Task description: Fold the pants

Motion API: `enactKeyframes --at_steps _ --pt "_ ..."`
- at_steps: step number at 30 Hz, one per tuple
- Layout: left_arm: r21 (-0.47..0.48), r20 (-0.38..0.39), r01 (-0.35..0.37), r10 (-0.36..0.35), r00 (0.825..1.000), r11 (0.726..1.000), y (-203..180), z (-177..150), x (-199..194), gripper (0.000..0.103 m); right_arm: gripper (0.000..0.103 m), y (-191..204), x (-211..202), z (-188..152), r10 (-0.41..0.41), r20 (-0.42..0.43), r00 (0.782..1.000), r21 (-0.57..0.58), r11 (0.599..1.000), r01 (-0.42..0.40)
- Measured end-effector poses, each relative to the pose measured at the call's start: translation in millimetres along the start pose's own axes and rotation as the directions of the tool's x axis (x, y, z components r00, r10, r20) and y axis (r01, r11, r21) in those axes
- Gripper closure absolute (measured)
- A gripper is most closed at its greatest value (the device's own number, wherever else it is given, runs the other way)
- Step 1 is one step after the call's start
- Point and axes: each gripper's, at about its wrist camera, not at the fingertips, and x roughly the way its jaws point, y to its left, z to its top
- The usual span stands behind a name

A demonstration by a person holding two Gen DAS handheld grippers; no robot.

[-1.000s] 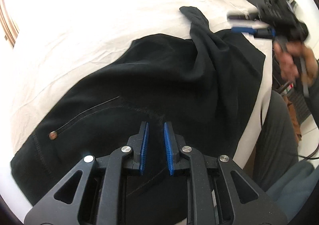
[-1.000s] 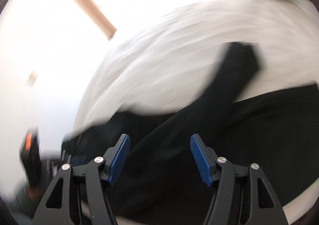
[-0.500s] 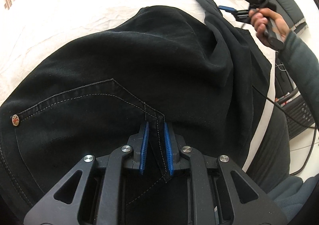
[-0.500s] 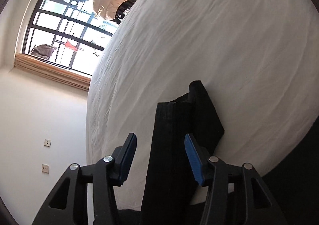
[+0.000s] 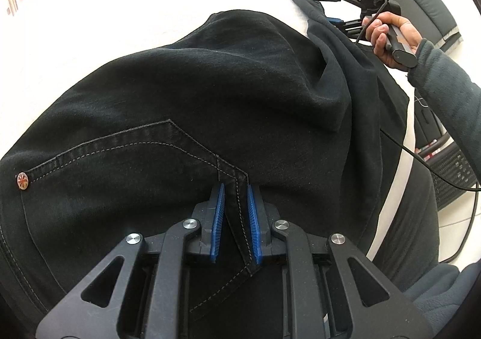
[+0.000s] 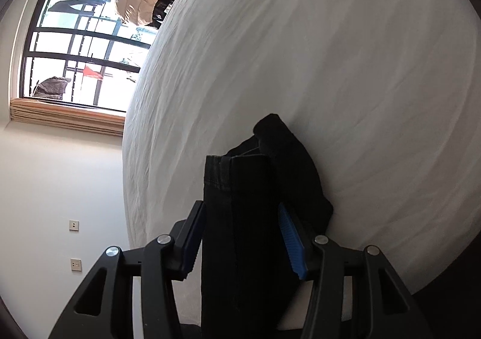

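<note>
The black denim pants (image 5: 210, 92) are straddled, not yet gripped, by narrowly open left claw (image 5: 234, 218) and wide-open right claw (image 6: 240, 236), presumably for folding on the white-sheeted bed (image 6: 345, 68).

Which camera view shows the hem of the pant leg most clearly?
The right wrist view: the hem stands close, between the right gripper's open fingers. The left wrist view shows it only far away, near that gripper.
</note>
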Motion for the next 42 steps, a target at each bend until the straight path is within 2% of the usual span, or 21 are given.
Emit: enactKeyframes --at_steps 1,3,4,5,8,15,20,24,27,31,36,42 --pt "0.0 0.001 -0.002 0.002 1.0 1.0 -0.4 0.0 0.0 0.088 0.057 -1.4 -0.4 0.8 0.006 -0.002 1.0 0.004 1.0 -0.006" --pt "0.001 0.001 -0.005 0.005 1.0 1.0 -0.6 -0.2 0.1 0.088 0.076 -0.9 3.2 1.6 0.004 -0.013 1.0 -0.005 1.0 -0.004" --pt "0.002 0.0 -0.006 0.006 1.0 1.0 -0.7 0.1 0.3 0.088 0.08 0.8 5.6 1.2 -0.001 -0.019 1.0 -0.015 1.0 0.001" --pt "0.002 0.0 -0.007 0.007 1.0 1.0 -0.9 0.4 0.3 0.088 0.089 2.9 7.5 0.5 -0.009 -0.022 1.0 -0.028 1.0 0.008" --pt "0.002 -0.002 -0.01 0.011 1.0 1.0 -1.8 0.5 0.6 0.088 0.094 13.0 3.1 -3.4 -0.027 0.003 1.0 -0.074 0.997 0.027" --pt "-0.012 0.002 -0.021 0.021 1.0 1.0 -2.9 -0.2 2.0 0.088 0.098 45.2 -47.9 -5.5 -0.032 0.137 0.99 -0.167 0.984 0.055" --pt "-0.033 0.002 -0.037 0.037 0.999 0.999 -4.7 0.3 3.3 0.088 0.098 47.7 -116.6 -15.9 0.0 0.259 0.966 -0.178 0.983 0.047" --pt "-0.086 0.003 -0.034 0.034 0.999 0.996 -1.9 1.0 3.7 0.087 0.099 27.9 -163.0 -33.1 -0.016 0.357 0.934 -0.146 0.987 0.073" --pt "-0.12 0.004 -0.04 0.04 0.999 0.992 -1.8 1.2 4.0 0.087 0.099 -2.2 -188.7 -52.8 -0.067 0.415 0.907 -0.087 0.99 0.112" --pt "-0.133 0.008 -0.057 0.058 0.998 0.99 -2.9 0.2 5.5 0.087 0.099 -37.6 -203.1 -80.2 -0.145 0.457 0.877 -0.009 0.986 0.167" --pt "-0.13 0.0 -0.085 0.086 0.996 0.988 -8.7 -0.6 7.4 0.087 0.099 -87.7 -204.3 -103.6 -0.2 0.454 0.868 0.104 0.98 0.171" --pt "-0.15 0.002 -0.113 0.115 0.993 0.982 -18.8 1.7 12.0 0.087 0.099 -102.1 -203.5 -113.7 -0.255 0.466 0.847 0.095 0.967 0.238"
